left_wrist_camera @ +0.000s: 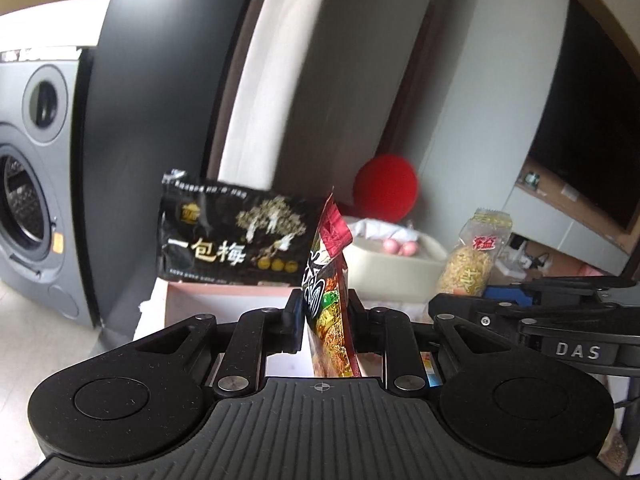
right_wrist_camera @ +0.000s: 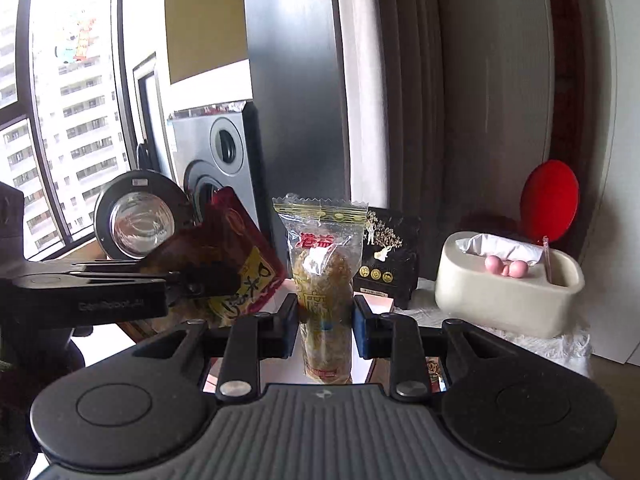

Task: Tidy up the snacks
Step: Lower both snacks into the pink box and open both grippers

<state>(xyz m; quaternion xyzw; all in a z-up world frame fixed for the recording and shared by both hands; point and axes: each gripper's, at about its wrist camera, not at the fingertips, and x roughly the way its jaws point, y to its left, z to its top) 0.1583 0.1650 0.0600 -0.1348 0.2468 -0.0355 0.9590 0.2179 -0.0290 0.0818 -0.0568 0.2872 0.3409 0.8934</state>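
Observation:
My left gripper is shut on a red snack packet, held edge-on and upright; the same packet shows in the right wrist view, at the left. My right gripper is shut on a clear bag of yellow snacks, held upright; that bag also shows at the right of the left wrist view. A black plum packet stands behind, leaning at the back; it also shows in the right wrist view, just right of the clear bag.
A cream tissue box with pink balls and a red round object sit at the right. A grey washing machine stands at the left. A pink and white surface lies below the grippers.

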